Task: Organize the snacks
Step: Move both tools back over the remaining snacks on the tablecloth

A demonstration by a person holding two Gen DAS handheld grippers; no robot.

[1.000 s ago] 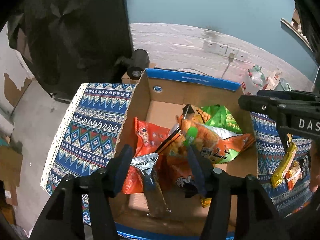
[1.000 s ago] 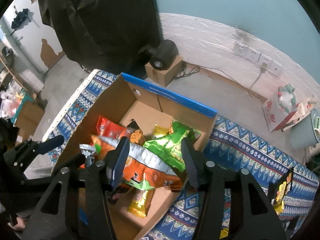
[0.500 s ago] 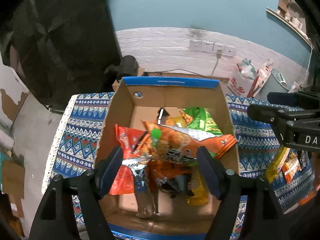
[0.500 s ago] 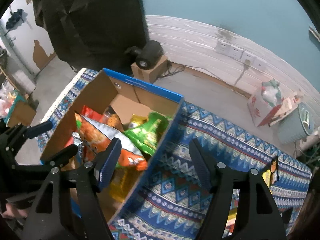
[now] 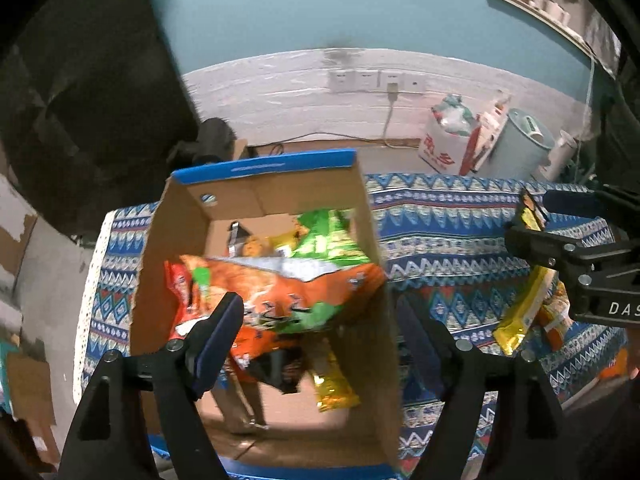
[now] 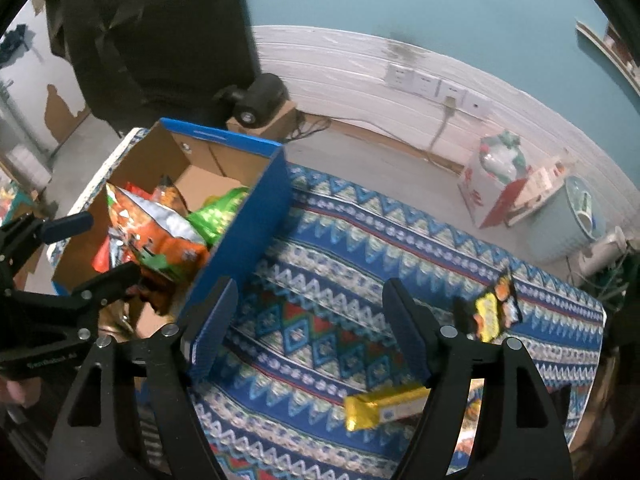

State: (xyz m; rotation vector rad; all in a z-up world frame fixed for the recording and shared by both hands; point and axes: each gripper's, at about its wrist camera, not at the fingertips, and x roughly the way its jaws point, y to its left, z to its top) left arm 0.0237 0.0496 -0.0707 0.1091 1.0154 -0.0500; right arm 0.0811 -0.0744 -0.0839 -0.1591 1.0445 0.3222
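A cardboard box [image 5: 360, 216] with blue rims holds several snack bags, with a large orange bag [image 5: 288, 292] on top and a green bag [image 5: 324, 240] behind it. The box also shows in the right wrist view [image 6: 244, 216]. My left gripper [image 5: 320, 332] is open and empty above the box's right wall. My right gripper [image 6: 308, 320] is open and empty above the patterned cloth [image 6: 360, 248], right of the box. A yellow bar [image 6: 384, 404] and a small black-and-yellow packet [image 6: 492, 308] lie on the cloth near it.
The right gripper's body [image 5: 580, 264] shows at the right of the left wrist view, over a yellow bar [image 5: 520, 312]. Beyond the table edge are a black device on a small carton [image 6: 260, 104], a white bag [image 6: 496, 176] and a grey bin [image 6: 568, 216].
Both grippers have opened wider and swung right. The right gripper has left the box and is now over the cloth. The orange bag now lies loose in the box.
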